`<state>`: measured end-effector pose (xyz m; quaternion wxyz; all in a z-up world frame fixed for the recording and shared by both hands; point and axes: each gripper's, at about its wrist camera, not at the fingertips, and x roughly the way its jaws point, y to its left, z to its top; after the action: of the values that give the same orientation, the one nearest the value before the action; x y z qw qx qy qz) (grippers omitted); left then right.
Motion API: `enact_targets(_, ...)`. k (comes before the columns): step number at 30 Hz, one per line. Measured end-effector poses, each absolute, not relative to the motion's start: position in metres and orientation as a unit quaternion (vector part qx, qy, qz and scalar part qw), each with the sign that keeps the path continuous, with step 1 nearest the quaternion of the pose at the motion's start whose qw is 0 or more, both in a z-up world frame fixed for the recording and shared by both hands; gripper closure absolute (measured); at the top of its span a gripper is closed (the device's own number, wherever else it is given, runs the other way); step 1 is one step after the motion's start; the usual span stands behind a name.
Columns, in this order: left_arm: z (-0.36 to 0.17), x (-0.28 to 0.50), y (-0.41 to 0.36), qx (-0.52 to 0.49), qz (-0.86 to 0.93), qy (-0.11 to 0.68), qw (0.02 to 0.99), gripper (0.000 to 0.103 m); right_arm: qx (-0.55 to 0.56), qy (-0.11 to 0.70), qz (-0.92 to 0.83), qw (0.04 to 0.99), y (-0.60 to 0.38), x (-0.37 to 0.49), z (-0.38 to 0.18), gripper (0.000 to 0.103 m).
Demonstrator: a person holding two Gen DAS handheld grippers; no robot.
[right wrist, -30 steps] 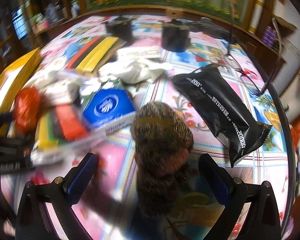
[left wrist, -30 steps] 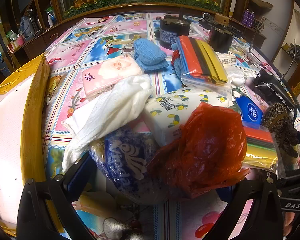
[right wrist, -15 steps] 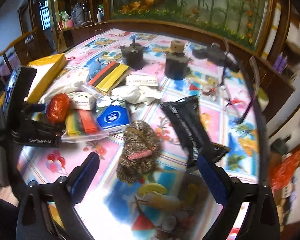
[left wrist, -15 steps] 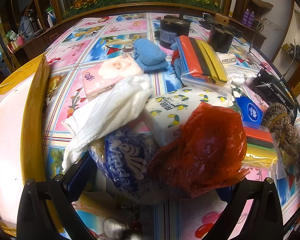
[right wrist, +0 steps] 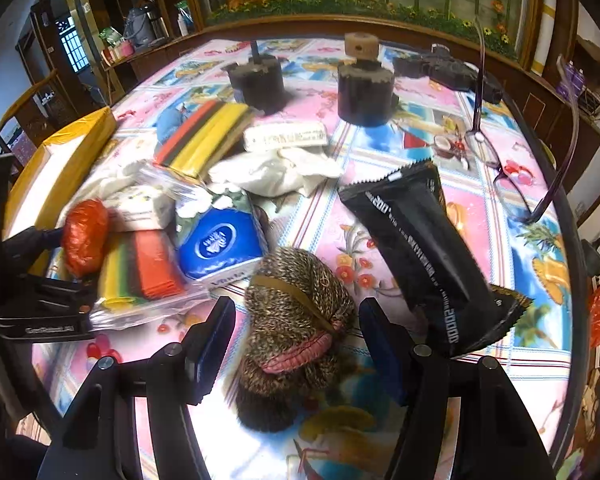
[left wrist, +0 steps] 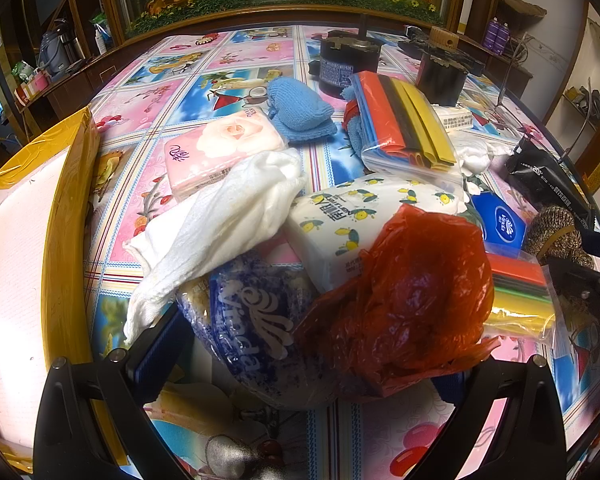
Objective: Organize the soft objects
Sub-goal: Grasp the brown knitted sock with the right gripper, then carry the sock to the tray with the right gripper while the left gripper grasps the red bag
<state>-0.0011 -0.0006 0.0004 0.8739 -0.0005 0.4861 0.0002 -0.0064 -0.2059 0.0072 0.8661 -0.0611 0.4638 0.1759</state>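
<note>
- The left gripper [left wrist: 300, 356] hovers over the heap with its jaws wide apart; the blue-and-white tissue pack [left wrist: 256, 320] and the red plastic bag [left wrist: 408, 292] lie between them and look wedged, though whether the pads press cannot be told; the yellow-edged box [left wrist: 40, 216] waits off its left finger.
- Further along from that tool, the white cloth [left wrist: 220, 220] drapes ahead and left of its fingers, and the lemon-print pack [left wrist: 360, 216] sits straight ahead.
- The right gripper [right wrist: 296, 340] straddles the brown knitted bundle [right wrist: 296, 320]; its jaws are closing, with the bundle between them and a gap visible on each side.
- To grip well, the pads should likely meet the bundle across its banded middle, squarely, so the soft knit compresses evenly and does not squirm out.
- The black packet [right wrist: 424, 252] lies just beside the right finger; catching its edge is the risk.
</note>
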Motion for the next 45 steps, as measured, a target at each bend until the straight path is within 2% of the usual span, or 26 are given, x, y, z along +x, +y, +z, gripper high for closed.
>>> enact_targets(3, 0.0, -0.001, -0.001, -0.001, 0.0, 0.486, 0.874, 0.0, -0.053, 0.46, 0.175, 0.869, -0.208, -0.006, 0.001, 0.049)
enact_targets(5, 0.0, -0.001, -0.001, 0.0, 0.0, 0.486, 0.874, 0.0, -0.047, 0.456, 0.177, 0.871, -0.21, -0.007, 0.001, 0.049)
enact_targets(20, 0.0, -0.001, 0.0, 0.001, -0.002, 0.486, 0.874, 0.0, 0.056, 0.396, 0.213, 0.891, -0.233, -0.031, 0.009, 0.049)
enact_targets(27, 0.005, -0.026, 0.001, 0.02, -0.048, 0.506, 0.861, 0.0, 0.074, 0.374, 0.25, 0.89, -0.234, -0.034, 0.012, 0.049)
enact_targets(32, 0.022, -0.066, 0.009, 0.014, -0.106, 0.476, 0.873, 0.0, 0.081, 0.369, 0.259, 0.889, -0.235, -0.035, 0.011, 0.049)
enact_targets(37, 0.039, -0.072, 0.021, -0.002, -0.117, 0.442, 0.889, 0.0, 0.083, 0.361, 0.262, 0.891, -0.236, -0.036, 0.013, 0.049)
enact_targets(39, 0.042, -0.07, 0.02, -0.004, -0.131, 0.442, 0.887, 0.003, 0.087, 0.362, 0.262, 0.89, -0.237, -0.036, 0.012, 0.049)
enact_targets(40, 0.043, -0.071, 0.016, -0.004, -0.143, 0.441, 0.886, 0.009, 0.088, 0.362, 0.262, 0.89, -0.237, -0.036, 0.012, 0.049)
enact_targets(45, 0.043, -0.073, -0.007, 0.017, -0.173, 0.443, 0.879, 0.01, 0.089, 0.362, 0.263, 0.89, -0.238, -0.037, 0.012, 0.049)
